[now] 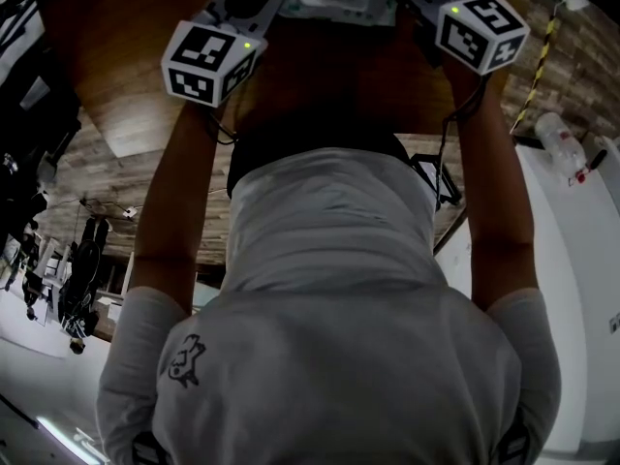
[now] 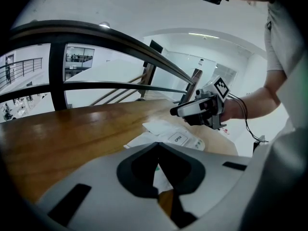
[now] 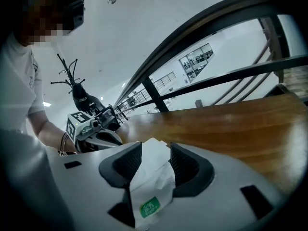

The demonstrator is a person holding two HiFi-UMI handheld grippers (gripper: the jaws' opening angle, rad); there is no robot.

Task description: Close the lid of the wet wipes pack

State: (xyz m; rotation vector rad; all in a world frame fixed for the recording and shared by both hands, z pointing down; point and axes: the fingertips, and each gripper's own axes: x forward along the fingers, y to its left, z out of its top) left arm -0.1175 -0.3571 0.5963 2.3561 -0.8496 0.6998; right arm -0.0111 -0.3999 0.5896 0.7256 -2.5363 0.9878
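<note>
Nearest the lens, our right claw (image 3: 153, 150) stands open round one end of the wet wipes pack (image 3: 150, 196) on the wooden worktop (image 3: 231, 129), our left claw (image 2: 159, 153) pinching the other (a one-sided hold), so we fear pressing the lid (image 2: 179, 138) could skew it.

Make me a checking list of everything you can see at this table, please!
Surface: wooden table, shiny.
Job's things: white wet wipes pack, top side facing up.
Clutter: nothing seen.
Grippers: left gripper shut on one end of the pack; right gripper open, with the other end between its jaws.
Cables: black cable at the right wrist.
Surroundings: dark railing behind the table.
</note>
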